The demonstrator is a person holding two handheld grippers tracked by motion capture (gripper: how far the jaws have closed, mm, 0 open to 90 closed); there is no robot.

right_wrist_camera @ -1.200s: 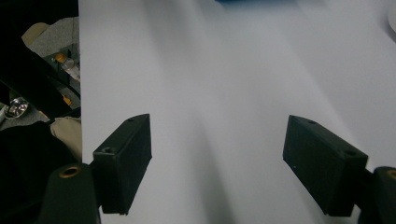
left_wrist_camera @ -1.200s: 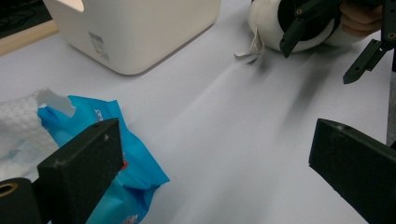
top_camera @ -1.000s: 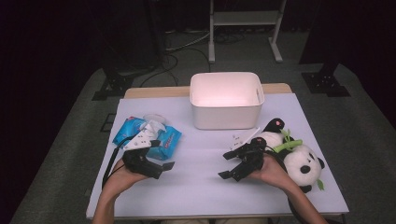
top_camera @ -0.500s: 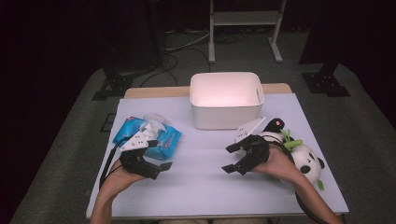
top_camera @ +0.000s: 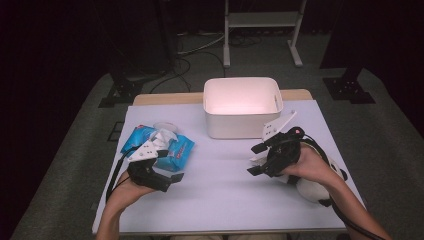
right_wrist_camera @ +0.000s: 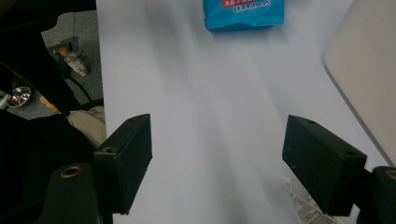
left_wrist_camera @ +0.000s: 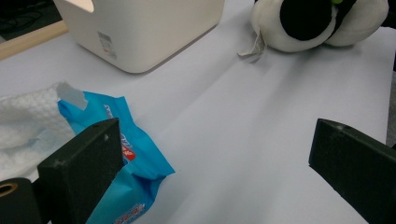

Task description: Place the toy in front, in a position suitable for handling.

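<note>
With both claws spread wide and empty, the left gripper [top_camera: 172, 179] should straddle the blue wipes pack [top_camera: 172, 150], lying left of the white bin [top_camera: 243, 106], while the right gripper [top_camera: 256, 159] hovers beside the panda plush [top_camera: 314, 186].

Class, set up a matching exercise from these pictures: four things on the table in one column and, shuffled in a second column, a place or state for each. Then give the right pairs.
Things
1. blue wipes packet
2. white bin
3. panda plush toy
4. left gripper

Places or states
A. at the far middle of the table, nothing inside
B. jaws open, right beside the packet
C. on the table's left side, a white wipe sticking out
D. near the table's right edge, under the right hand

Pairs: 1-C, 2-A, 3-D, 4-B
</note>
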